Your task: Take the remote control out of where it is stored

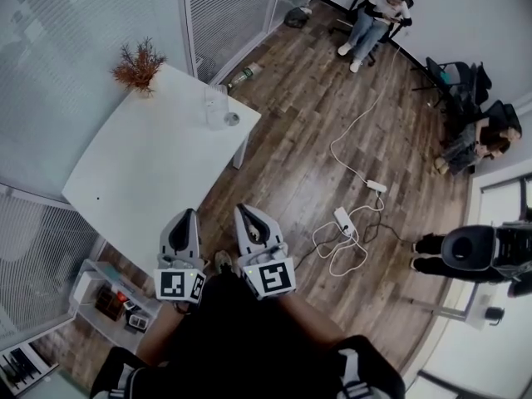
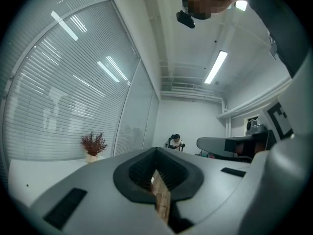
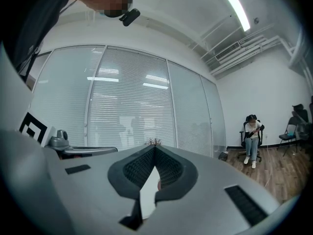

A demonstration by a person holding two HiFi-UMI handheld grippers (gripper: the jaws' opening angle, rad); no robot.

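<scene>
Holding the left gripper (image 1: 186, 216) and right gripper (image 1: 248, 212) level, both pressed together on nothing, you stood at the approach step; the remote control was nowhere identifiable, so locating its storage, possibly the low shelf (image 1: 86, 279), was judged your next need.

A white table (image 1: 150, 173) bears a dried plant (image 1: 139, 65) and a glass (image 1: 218, 106); cables (image 1: 341, 248) sprawl on the floor (image 1: 291, 131).

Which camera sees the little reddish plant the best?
The head view: the reddish plant shows whole, from above, at a corner of the white table. The left gripper view shows it side-on but smaller, in a pale pot. In the right gripper view only its tips peek over the right gripper.
</scene>
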